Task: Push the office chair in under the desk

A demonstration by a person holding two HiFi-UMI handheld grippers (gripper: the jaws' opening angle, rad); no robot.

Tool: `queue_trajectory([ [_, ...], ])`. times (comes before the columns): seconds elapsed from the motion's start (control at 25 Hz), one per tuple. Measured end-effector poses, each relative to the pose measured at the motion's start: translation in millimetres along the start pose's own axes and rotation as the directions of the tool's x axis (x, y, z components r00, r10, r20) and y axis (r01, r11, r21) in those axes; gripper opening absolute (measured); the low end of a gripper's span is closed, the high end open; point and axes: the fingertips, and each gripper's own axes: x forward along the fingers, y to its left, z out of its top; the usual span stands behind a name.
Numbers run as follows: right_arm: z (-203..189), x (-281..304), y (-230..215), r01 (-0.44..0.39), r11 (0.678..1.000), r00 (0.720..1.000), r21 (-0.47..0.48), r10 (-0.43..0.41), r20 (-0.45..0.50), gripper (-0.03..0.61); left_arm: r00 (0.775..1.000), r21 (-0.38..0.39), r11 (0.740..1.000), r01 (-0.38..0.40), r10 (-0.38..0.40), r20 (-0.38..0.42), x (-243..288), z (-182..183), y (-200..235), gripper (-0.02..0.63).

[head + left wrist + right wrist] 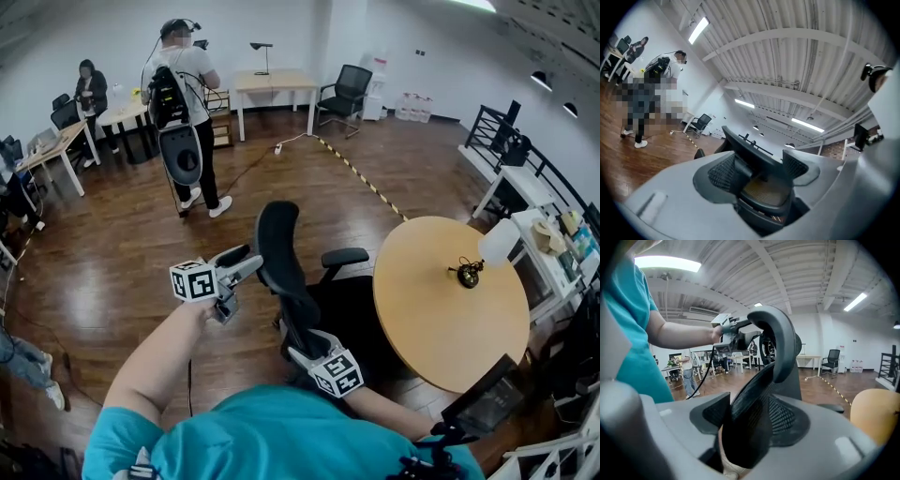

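The right claw (300, 353) is closest to the person, low on the back of the office chair (292, 300). Its two sides are spread a bit. The edge of the chair's back sits between them, but they do not look like they are squeezing it.

The left claw (242, 265) is a little farther out and higher up. It is spread wide, with the chair's headrest (277, 242) in the gap. It does not seem to be pinching it.

The chair stands right beside the round desk (441, 319). Its seat reaches up to the desk's rim, and one armrest (344, 255) is near the rim too. The desk top hides the front of the seat, so I cannot tell how much is under it. The chair's back is still a bit away from the rim.

I think the job is mostly done. What may be left is one more small push, so the chair goes in as far as it can.
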Motion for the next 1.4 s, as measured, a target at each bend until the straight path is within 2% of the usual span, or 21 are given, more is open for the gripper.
queue_trajectory([
  [0.04, 1, -2, 3, -0.005, 1.000, 1.000, -0.001, 0.005, 0.012, 0.239, 0.999, 0.025, 0.998, 0.051, -0.051, 0.001, -17, -5, -9, 0.428],
  [0.12, 0, -3, 10, -0.016, 1.000, 0.999, 0.004, 0.016, 0.030, 0.238, 0.996, 0.044, 0.995, 0.089, -0.089, -0.017, -59, -25, -14, 0.423],
  [0.24, -5, -9, 20, -0.043, 0.999, 0.998, 0.030, 0.042, 0.048, 0.202, 0.998, -0.047, 0.997, 0.053, -0.055, -0.040, -121, -82, -6, 0.396],
  [0.32, -6, -22, 21, -0.052, 0.997, 0.996, 0.055, 0.048, 0.068, 0.149, 0.997, -0.062, 0.996, 0.057, -0.060, -0.044, -142, -116, -18, 0.361],
  [0.44, -6, -38, 12, -0.036, 0.995, 0.994, 0.095, 0.026, 0.106, 0.140, 0.997, -0.135, 0.991, 0.022, -0.032, -0.074, -162, -167, -37, 0.333],
  [0.56, -1, -45, 6, -0.018, 0.992, 0.993, 0.124, 0.003, 0.121, 0.138, 0.996, -0.114, 0.993, 0.038, -0.046, -0.072, -171, -178, -53, 0.318],
  [0.64, 3, -52, 6, 0.000, 0.992, 0.993, 0.129, -0.014, 0.113, 0.139, 0.997, -0.161, 0.987, 0.004, -0.016, -0.072, -185, -187, -53, 0.303],
  [0.72, 10, -58, 9, 0.022, 0.992, 0.993, 0.126, -0.036, 0.109, 0.140, 0.998, -0.169, 0.986, -0.003, -0.009, -0.070, -201, -185, -61, 0.278],
  [0.8, 20, -63, 14, 0.060, 0.991, 0.991, 0.116, -0.073, 0.110, 0.140, 0.998, -0.133, 0.991, 0.020, -0.029, -0.063, -218, -172, -75, 0.245],
  [0.96, 36, -71, 28, 0.217, 0.968, 0.969, 0.127, -0.229, 0.095, 0.155, 0.999, -0.072, 0.996, 0.050, -0.051, -0.013, -267, -139, -96, 0.106],
  [1.0, 40, -72, 36, 0.252, 0.958, 0.959, 0.136, -0.265, 0.096, 0.178, 0.998, -0.055, 0.997, 0.060, -0.060, -0.005, -281, -131, -101, 0.106],
  [1.04, 46, -71, 47, 0.271, 0.952, 0.953, 0.141, -0.286, 0.102, 0.169, 0.997, -0.033, 0.997, 0.072, -0.072, -0.002, -296, -123, -107, 0.106],
  [1.08, 51, -68, 63, 0.276, 0.951, 0.950, 0.140, -0.292, 0.110, 0.110, 0.996, -0.006, 0.996, 0.086, -0.086, -0.005, -310, -115, -114, 0.106],
  [1.16, 57, -59, 103, 0.264, 0.954, 0.953, 0.139, -0.280, 0.115, 0.107, 0.993, 0.043, 0.993, 0.114, -0.113, -0.016, -339, -100, -132, 0.106],
  [1.28, 57, -44, 170, 0.242, 0.957, 0.960, 0.160, -0.261, 0.106, 0.106, 0.994, 0.025, 0.994, 0.106, -0.106, -0.030, -401, -103, -141, 0.106],
  [1.4, 68, -18, 246, 0.215, 0.964, 0.969, 0.160, -0.231, 0.090, 0.106, 0.994, 0.024, 0.994, 0.104, -0.103, -0.043, -475, -92, -150, 0.106],
])
